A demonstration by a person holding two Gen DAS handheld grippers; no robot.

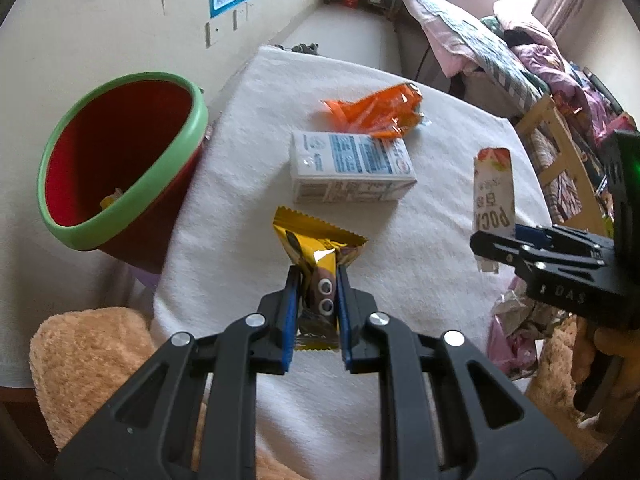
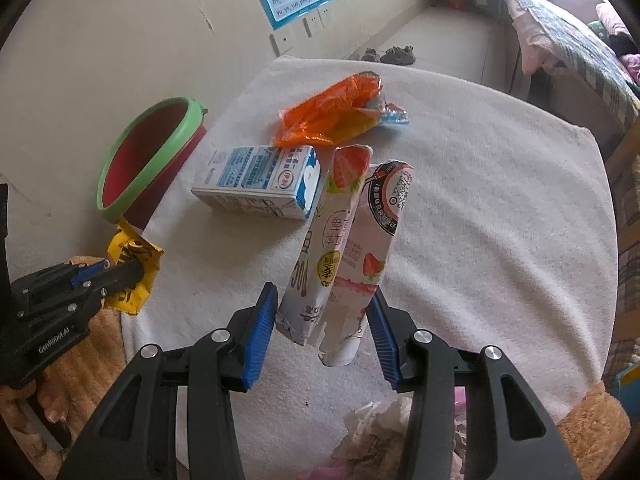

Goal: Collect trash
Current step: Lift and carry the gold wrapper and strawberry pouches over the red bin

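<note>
Trash: crinkled yellow foil wrapper (image 1: 316, 256) clamped in left gripper (image 1: 317, 312) jaws; flattened strawberry carton (image 2: 340, 256) clamped in right gripper (image 2: 324, 336) jaws. Round red bucket (image 1: 120, 152), green rim, at 10 o'clock.

Ahead of the left gripper (image 1: 317, 312) lies the milk carton (image 1: 350, 172), the crumpled wrapper (image 1: 376, 110) behind it. The bucket (image 1: 120, 156) sits left; the right gripper (image 1: 496, 246) is off right.
</note>
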